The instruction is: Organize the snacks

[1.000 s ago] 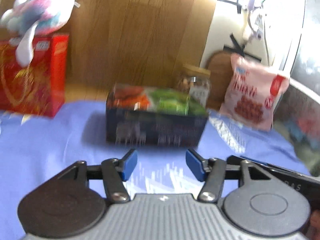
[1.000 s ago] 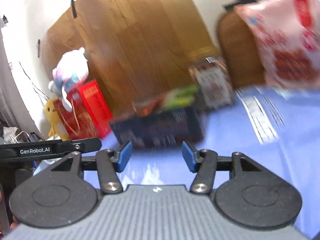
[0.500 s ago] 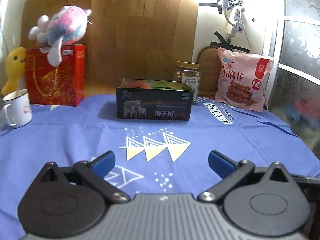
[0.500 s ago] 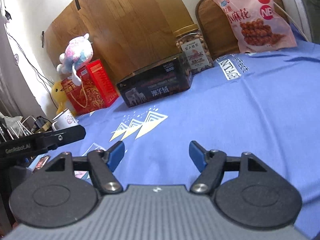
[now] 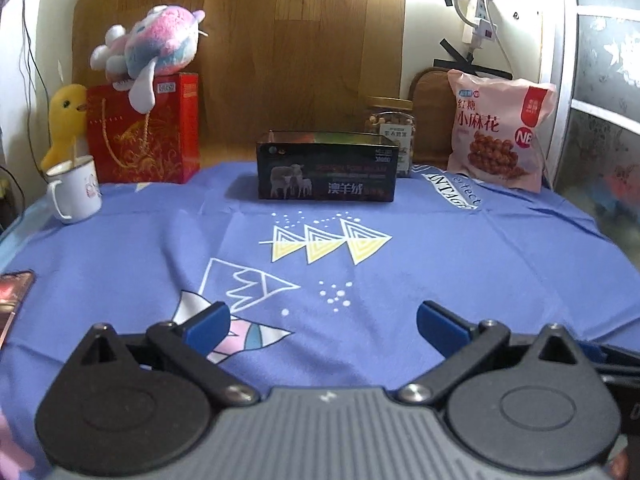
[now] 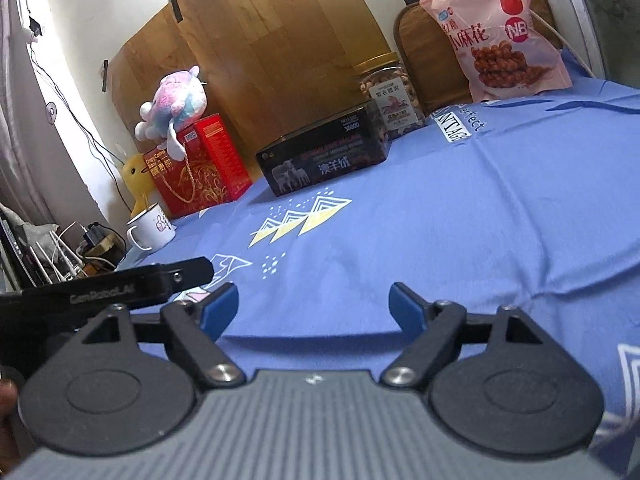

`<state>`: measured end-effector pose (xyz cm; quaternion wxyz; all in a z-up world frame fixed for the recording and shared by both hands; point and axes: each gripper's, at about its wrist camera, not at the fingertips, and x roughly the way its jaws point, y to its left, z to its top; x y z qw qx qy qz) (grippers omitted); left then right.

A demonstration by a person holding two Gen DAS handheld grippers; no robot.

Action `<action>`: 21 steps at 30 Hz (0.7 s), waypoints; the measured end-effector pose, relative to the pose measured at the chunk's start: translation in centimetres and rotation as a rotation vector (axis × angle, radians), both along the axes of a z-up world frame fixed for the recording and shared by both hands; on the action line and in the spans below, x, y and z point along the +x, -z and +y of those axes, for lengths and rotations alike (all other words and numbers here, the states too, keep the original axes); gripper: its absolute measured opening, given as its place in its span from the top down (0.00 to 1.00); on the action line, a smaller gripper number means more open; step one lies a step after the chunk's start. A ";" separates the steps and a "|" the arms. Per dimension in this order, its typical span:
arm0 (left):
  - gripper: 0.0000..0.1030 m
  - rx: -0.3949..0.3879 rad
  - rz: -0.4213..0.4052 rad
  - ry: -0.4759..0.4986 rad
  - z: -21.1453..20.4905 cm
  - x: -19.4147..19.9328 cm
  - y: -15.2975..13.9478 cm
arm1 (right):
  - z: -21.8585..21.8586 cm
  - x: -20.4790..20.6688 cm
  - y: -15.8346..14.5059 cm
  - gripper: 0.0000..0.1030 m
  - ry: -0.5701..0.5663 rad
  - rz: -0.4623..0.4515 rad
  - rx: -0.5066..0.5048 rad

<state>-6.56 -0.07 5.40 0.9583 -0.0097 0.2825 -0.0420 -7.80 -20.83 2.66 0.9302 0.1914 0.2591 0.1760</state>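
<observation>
From the left wrist, the left tool [image 5: 320, 322] stands spread wide, nothing between its jaws; the box [image 5: 326, 172], jar [image 5: 390, 126] and bag [image 5: 498, 128] sit far off along the table's [image 5: 440, 264] back edge, seemingly already tidied. From the right wrist, the right tool [image 6: 314, 306], jaws just opening, is empty, the box [image 6: 324, 156] far up-left.

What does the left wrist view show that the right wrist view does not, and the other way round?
Only the left wrist view shows the white power strip hanging on the wall and a dark reddish flat object at the table's left edge.

Only the right wrist view shows a clutter of cables and chargers beside the table and the left gripper's black body.

Both share the black open box with sheep printed on it, the pink snack bag and the white enamel mug.
</observation>
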 end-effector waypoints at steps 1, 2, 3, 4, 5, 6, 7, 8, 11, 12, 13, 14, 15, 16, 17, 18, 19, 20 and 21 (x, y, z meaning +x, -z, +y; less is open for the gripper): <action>0.00 0.010 -0.003 -0.005 -0.1 -0.1 -0.1 | 0.1 -0.2 0.0 0.17 0.002 0.000 -0.003; 0.00 0.015 -0.004 -0.008 -0.2 -0.1 -0.1 | 0.1 -0.4 0.0 0.16 0.004 0.001 -0.005; 0.00 0.019 -0.007 -0.012 -0.2 -0.2 -0.1 | 0.0 -0.5 0.1 0.14 0.008 0.002 -0.005; 0.00 0.023 -0.012 -0.018 -0.2 -0.3 -0.2 | -0.1 -0.5 0.1 0.13 0.015 0.003 -0.004; 0.00 0.028 -0.018 -0.022 -0.3 -0.3 -0.2 | -0.2 -0.7 0.1 0.12 0.024 0.004 -0.002; 0.00 0.034 -0.026 -0.026 -0.2 -0.2 -0.2 | -0.3 -0.7 0.2 0.11 0.036 0.005 -0.001; 0.00 0.040 -0.033 -0.031 -0.2 -0.3 -0.2 | -0.4 -0.7 0.2 0.11 0.046 0.007 0.000; 0.00 0.048 -0.038 -0.035 -0.3 -0.3 -0.2 | -0.6 -0.7 0.2 0.11 0.058 0.010 0.001; 0.00 0.063 -0.036 -0.035 -0.3 -0.3 0.0 | -0.9 -0.6 0.4 0.10 0.081 0.019 0.005; 0.00 0.066 -0.033 -0.034 -0.3 -0.2 0.1 | -0.9 -0.6 0.5 0.08 0.085 0.024 0.006; 0.00 0.067 -0.032 -0.034 -0.3 -0.2 0.2 | -1.0 -0.6 0.6 0.07 0.088 0.029 0.008; 0.00 0.069 -0.031 -0.036 -0.3 -0.2 0.2 | -0.9 -0.7 0.6 0.07 0.091 0.031 0.010; 0.00 0.074 -0.031 -0.038 -0.2 -0.2 0.3 | -0.9 -0.7 0.6 0.07 0.093 0.033 0.010; 0.00 0.082 -0.033 -0.044 -0.3 -0.2 0.3 | -0.9 -0.7 0.6 0.06 0.096 0.036 0.009; 0.00 0.095 -0.043 -0.052 -0.3 -0.3 0.4 | -0.9 -0.7 0.6 0.06 0.101 0.038 0.009; 0.00 0.108 -0.057 -0.059 -0.4 -0.4 0.4 | -0.9 -0.7 0.6 0.06 0.108 0.039 0.007; 0.00 0.124 -0.072 -0.066 -0.5 -0.6 0.4 | -0.9 -0.7 0.6 0.06 0.116 0.040 0.006; 0.00 0.141 -0.083 -0.070 -0.6 -0.8 0.4 | -0.9 -0.8 0.6 0.05 0.122 0.040 0.004; 0.00 0.152 -0.087 -0.070 -0.7 -0.8 0.4 | -0.9 -0.8 0.6 0.05 0.125 0.042 0.005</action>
